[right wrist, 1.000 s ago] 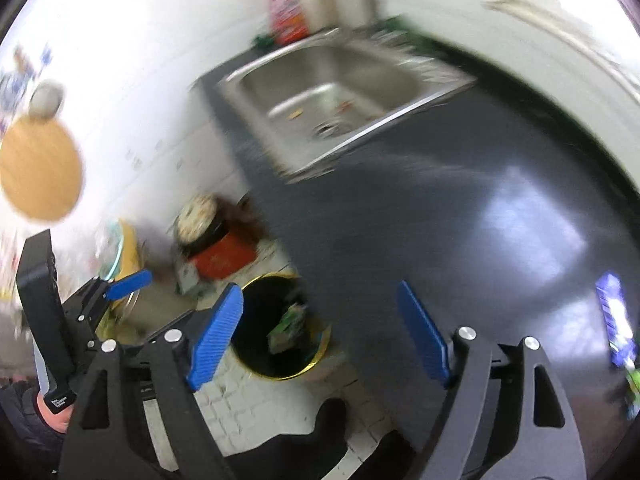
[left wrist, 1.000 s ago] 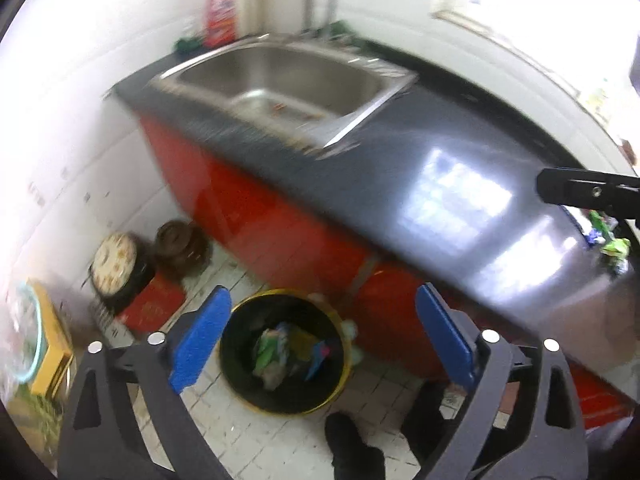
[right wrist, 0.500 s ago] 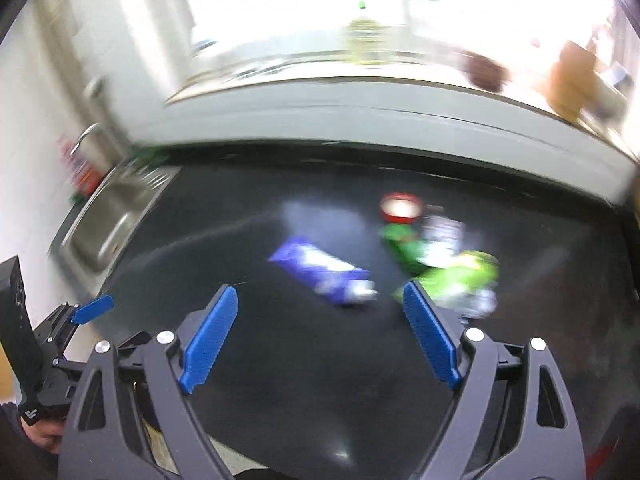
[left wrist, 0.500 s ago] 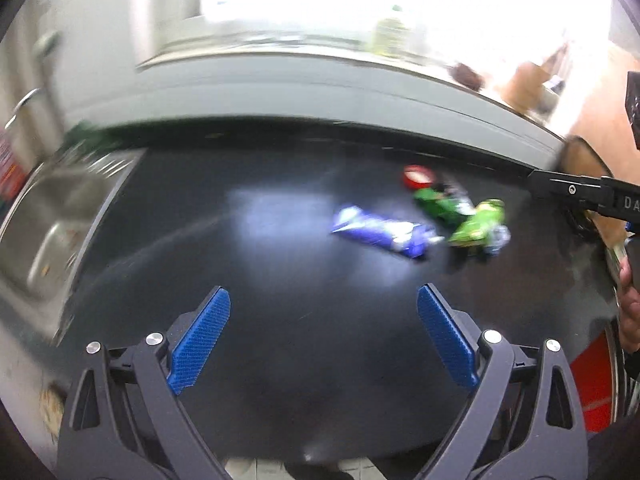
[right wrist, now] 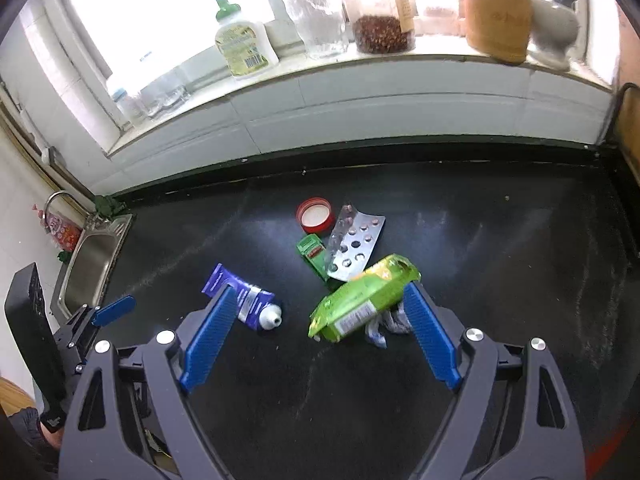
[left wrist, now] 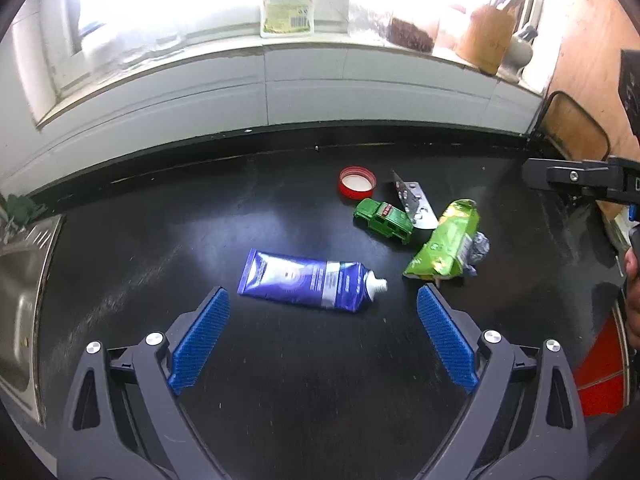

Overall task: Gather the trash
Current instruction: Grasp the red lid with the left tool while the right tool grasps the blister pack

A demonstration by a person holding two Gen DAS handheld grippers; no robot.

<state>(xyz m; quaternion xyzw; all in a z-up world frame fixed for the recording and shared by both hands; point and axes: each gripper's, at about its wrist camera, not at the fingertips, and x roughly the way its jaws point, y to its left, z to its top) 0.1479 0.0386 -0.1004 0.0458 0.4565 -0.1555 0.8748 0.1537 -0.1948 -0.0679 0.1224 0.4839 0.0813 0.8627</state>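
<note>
On the black counter (left wrist: 160, 240) lie a blue tube (left wrist: 308, 280), a green wrapper (left wrist: 448, 242), a red lid (left wrist: 357, 182), a silver pill blister (left wrist: 416, 206) and a green toy car (left wrist: 383, 220). My left gripper (left wrist: 322, 340) is open and empty, just short of the tube. My right gripper (right wrist: 316, 340) is open and empty; the green wrapper (right wrist: 360, 302) lies just beyond its right finger and the tube (right wrist: 244, 300) is partly behind its left finger. The lid (right wrist: 315, 215), blister (right wrist: 354, 248) and car (right wrist: 314, 258) lie beyond.
A steel sink (right wrist: 90, 264) is set in the counter at the left. The window sill holds a dish-soap bottle (right wrist: 240, 40), jars (right wrist: 380, 24) and a wooden holder (left wrist: 486, 36). A wooden board (left wrist: 588, 92) leans at the right.
Both grippers swung from the sink and the floor bin round to the counter, then moved closer to the trash. Both stayed open and empty.
</note>
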